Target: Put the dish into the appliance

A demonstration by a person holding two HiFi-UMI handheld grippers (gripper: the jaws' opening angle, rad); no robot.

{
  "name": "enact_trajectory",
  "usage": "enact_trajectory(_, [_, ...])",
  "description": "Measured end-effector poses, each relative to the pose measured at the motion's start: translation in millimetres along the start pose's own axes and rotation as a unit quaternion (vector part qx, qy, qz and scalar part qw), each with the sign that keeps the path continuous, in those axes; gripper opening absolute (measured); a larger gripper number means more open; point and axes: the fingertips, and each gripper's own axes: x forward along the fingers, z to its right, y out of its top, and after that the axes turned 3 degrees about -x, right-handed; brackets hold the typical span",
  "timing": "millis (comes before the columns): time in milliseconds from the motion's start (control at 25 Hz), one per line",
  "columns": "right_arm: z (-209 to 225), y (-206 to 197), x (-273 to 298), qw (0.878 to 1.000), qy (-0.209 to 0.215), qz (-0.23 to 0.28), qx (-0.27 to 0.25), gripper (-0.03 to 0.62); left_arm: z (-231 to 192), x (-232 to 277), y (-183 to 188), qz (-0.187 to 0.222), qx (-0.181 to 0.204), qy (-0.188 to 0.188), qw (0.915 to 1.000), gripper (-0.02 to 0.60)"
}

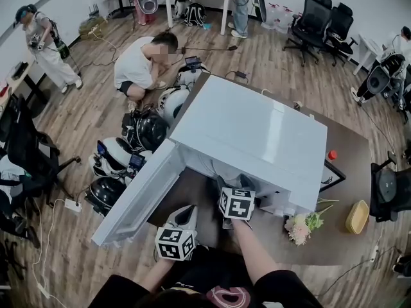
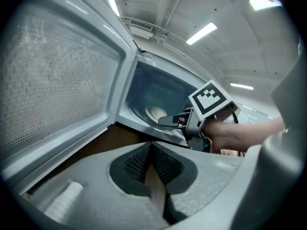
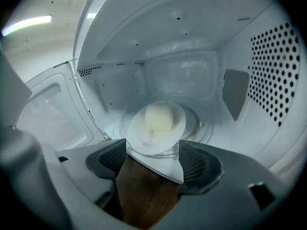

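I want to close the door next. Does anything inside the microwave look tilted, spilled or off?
Nothing stands out. The round white plate lies flat on the clear glass turntable, the pale yellow block rests on it, and no spill shows. The right gripper has its jaws apart, not gripping the plate.

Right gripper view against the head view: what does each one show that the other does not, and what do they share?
Only the right gripper view: the inside of the microwave, where the dish with a pale piece of food sits on the glass turntable, and the right gripper with its jaws apart, pressing on nothing. Only the head view: the microwave's white top, flowers and a yellow container on the table, and a crouching person behind. Both: the open door and the brown table.
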Motion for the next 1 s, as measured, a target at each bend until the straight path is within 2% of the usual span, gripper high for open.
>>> enact_trajectory(160, [3.1,2.9,-15.4,0.999,0.005,0.026,0.026,0.373,2.3,-0.6,4.3,0.006,0.003,-0.005,1.0000,0.009])
enact_trajectory(480, [-5.0,-0.5,-54.6,0.997,0.040,0.059,0.037,0.374,9.3,-5.9,6.7,0.012,0.004,-0.016,0.9998,0.009])
enact_trajectory(760, [-1.2,-7.9,-90.1,0.994,0.043,0.082,0.050,0.371,20.8,-11.6,8.3,0.015,0.020,-0.030,0.9992,0.009])
enact_trajectory(920, [-2.9,-22.3,-106.8,0.996,0.036,0.079,0.036,0.315,30.4,-16.2,7.4,0.019,0.023,-0.047,0.9985,0.009])
enact_trajectory(1000, [-3.4,-29.9,-114.8,0.996,0.027,0.082,0.033,0.260,36.4,-17.4,5.3,0.019,0.026,-0.055,0.9980,0.009])
